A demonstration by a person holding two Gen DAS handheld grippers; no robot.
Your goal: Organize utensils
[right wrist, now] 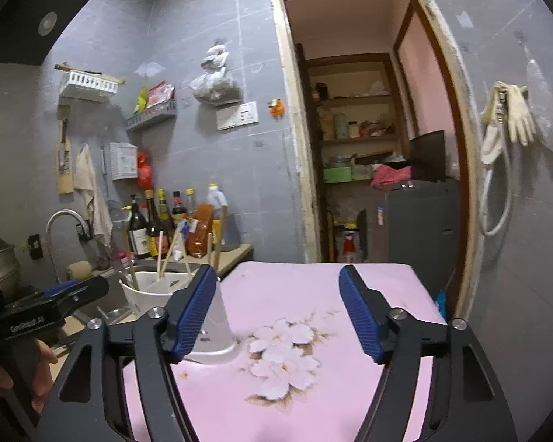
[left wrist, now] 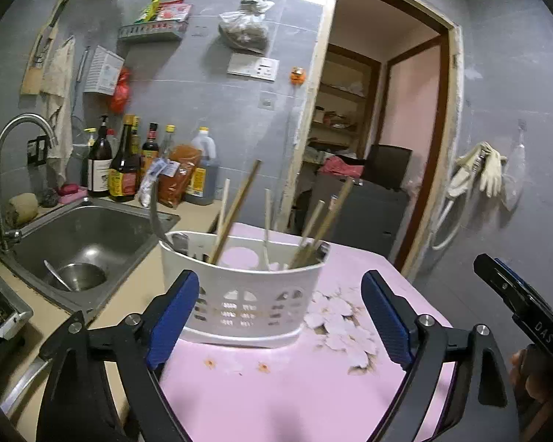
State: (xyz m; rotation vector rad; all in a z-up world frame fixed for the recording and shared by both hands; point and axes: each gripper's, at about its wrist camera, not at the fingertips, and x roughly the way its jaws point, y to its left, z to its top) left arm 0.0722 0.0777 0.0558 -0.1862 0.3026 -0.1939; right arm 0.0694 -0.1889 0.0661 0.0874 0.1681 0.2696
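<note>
Left wrist view: the white utensil holder [left wrist: 247, 294], filled with chopsticks [left wrist: 236, 210], is seen standing on the pink table [left wrist: 276, 397], just ahead of the left gripper [left wrist: 280, 316], whose jaws are spread and empty. The right gripper [right wrist: 278, 313] is likewise released, the holder lying at its left finger. The placing step is judged done; withdrawal or a search for remaining utensils is called for next.

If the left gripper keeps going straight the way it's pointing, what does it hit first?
Most likely the white perforated plastic utensil caddy holding wooden chopsticks. It stands on the pink floral tabletop directly ahead of the left gripper, whose jaws are open and empty. Exact depth is unclear.
</note>
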